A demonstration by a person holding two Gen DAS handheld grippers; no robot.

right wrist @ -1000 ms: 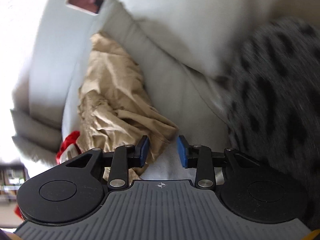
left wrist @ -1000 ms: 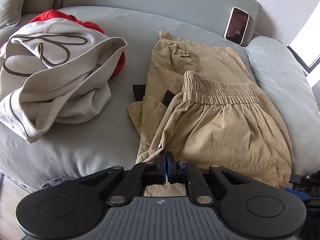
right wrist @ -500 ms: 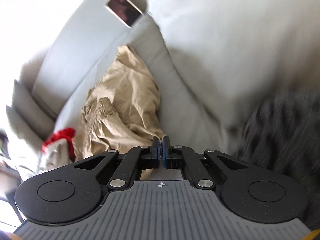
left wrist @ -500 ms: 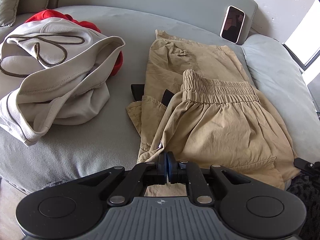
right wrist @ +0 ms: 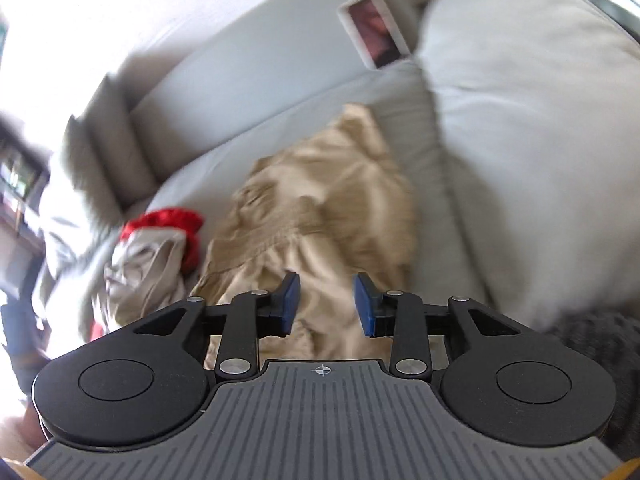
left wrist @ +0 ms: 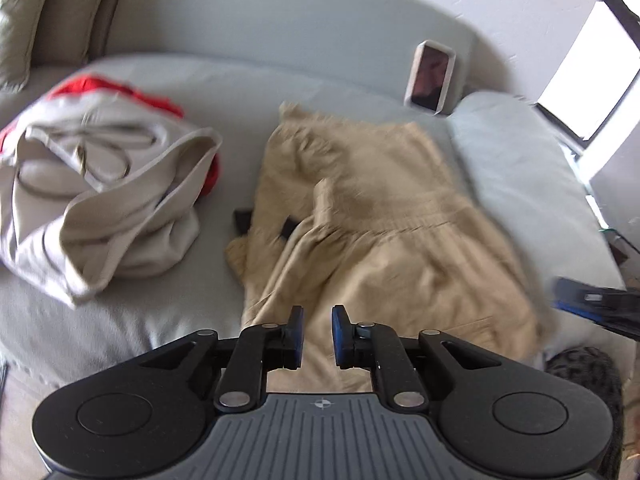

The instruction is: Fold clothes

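Grey sofa carried the tan trousers in its middle, beside a beige garment. Left gripper stood with fingers apart, holding nothing. Right gripper fingers were opening, empty, above the trousers.

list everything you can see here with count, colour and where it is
trousers: 1, tan, crumpled mid-seat
sweatshirt: 1, beige, dark drawstring, heaped left of the trousers
garment: 1, red, under the sweatshirt
phone: 1, white-edged, propped against the sofa back
sofa: 1, grey, under everything
cushion: 1, pale grey, right of the trousers
left gripper: 1, black, blue pads, jaws apart above the trousers
right gripper: 1, black, blue pads, jaws opening, nothing pinched
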